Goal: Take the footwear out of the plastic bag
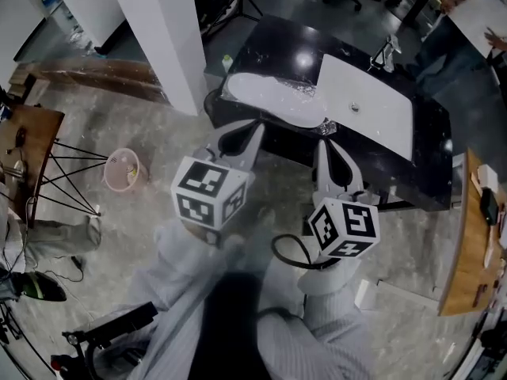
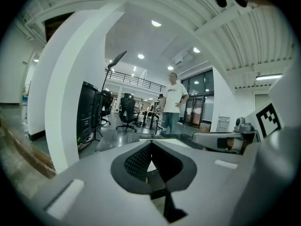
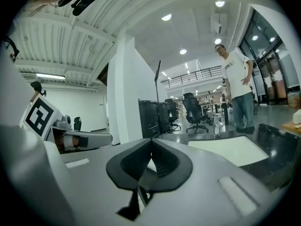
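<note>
While flat, plastic bag (image 1: 273, 97) long sideways

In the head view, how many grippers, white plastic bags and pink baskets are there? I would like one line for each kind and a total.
Grippers: 2 (left gripper, right gripper)
White plastic bag: 1
Pink basket: 1
Total: 4
</note>
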A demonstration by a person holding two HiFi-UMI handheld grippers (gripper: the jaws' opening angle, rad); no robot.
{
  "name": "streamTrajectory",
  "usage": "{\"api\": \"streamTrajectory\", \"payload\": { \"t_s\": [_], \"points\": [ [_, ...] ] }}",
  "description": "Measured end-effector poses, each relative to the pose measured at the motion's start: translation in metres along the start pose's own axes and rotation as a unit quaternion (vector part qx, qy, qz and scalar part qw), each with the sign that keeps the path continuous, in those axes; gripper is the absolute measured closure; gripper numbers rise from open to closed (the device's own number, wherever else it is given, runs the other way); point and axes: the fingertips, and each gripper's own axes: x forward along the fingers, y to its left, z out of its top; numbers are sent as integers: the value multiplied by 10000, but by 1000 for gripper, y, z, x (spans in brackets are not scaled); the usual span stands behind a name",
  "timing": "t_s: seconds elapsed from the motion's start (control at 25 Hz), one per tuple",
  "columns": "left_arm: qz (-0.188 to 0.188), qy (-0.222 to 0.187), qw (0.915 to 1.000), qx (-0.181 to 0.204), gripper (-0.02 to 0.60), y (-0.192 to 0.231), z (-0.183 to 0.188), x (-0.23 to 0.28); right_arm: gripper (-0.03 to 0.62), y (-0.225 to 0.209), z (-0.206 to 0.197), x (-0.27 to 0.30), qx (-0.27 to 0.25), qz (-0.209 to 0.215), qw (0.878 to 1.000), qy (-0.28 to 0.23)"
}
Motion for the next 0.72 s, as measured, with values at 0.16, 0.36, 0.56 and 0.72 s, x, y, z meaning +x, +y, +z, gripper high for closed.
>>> {"api": "streamTrajectory", "payload": {
  "t_s": [0.16, 0.36, 0.56, 0.72],
  "points": [
    [92, 185, 9998, -83, 580, 25, -6, 55, 580, -37, -7, 47, 54, 37, 9998, 165],
    [170, 526, 9976, -423, 580, 54, -14, 117, 579, -87, -15, 101, 443, 265, 9973, 525],
    [-17, 888, 9905, -1047, 580, 77, -23, 148, 556, -128, -33, 134, 1173, 583, 9843, 1179],
    [-177, 1185, 9828, -1405, 552, 102, -30, 156, 545, -148, -56, 148, 2086, 994, 9548, 1871]
  ]
}}
